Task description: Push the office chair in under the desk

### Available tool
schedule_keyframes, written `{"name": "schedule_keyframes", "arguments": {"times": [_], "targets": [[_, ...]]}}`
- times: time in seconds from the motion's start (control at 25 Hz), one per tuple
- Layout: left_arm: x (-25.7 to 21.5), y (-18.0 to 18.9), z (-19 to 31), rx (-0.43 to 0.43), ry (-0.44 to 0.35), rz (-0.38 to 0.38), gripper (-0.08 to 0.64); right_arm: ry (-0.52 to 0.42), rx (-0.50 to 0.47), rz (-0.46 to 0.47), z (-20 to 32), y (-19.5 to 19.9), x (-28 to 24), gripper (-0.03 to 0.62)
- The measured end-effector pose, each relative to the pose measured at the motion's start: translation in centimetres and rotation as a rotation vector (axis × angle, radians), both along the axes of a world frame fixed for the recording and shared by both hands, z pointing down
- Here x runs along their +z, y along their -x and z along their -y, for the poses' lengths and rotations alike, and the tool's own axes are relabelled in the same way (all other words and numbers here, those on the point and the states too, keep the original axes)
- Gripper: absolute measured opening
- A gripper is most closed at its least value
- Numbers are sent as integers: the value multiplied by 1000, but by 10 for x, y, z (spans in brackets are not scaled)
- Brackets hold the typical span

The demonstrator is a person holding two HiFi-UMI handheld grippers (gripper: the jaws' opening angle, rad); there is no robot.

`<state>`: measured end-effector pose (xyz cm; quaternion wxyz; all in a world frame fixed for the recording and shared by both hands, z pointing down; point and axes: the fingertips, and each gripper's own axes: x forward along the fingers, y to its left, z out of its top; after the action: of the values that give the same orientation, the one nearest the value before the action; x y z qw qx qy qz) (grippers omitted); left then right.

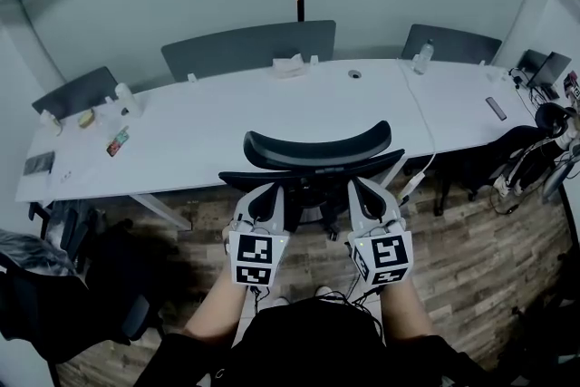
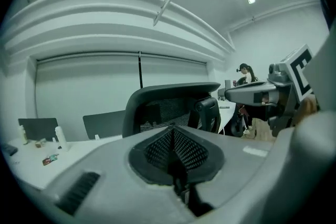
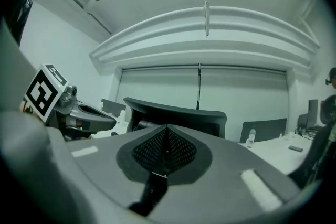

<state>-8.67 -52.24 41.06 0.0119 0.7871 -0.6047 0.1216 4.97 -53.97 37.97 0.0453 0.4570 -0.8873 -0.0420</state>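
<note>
- Desk (image 1: pixel 227 127), long and white, spans the middle of the head view, with small items scattered along it.
- Office chair (image 1: pixel 317 149) stands at centre frame, its curved headrest overlapping the desk's near edge.
- Forearms (image 1: pixel 217 313) reach up from the lower edge, parallel and level.
- Left gripper (image 1: pixel 265 195) and right gripper (image 1: pixel 367 193), jaws pressed together on nothing, point at the chair's back, one at each side.

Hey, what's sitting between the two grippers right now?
The chair back fills the gap between the left gripper and the right gripper, as the head view shows.
</note>
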Motion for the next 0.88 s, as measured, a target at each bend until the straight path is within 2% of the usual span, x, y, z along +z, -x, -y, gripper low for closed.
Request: {"name": "schedule_keyframes", "arguments": {"times": [0.32,0.88], "targets": [[13,-8,7,1,41,-13,8,47,-2,-61,0,12,16,6],[35,-10,13,3,94,-32,8,59,-6,-82,7,11,25,6]]}}
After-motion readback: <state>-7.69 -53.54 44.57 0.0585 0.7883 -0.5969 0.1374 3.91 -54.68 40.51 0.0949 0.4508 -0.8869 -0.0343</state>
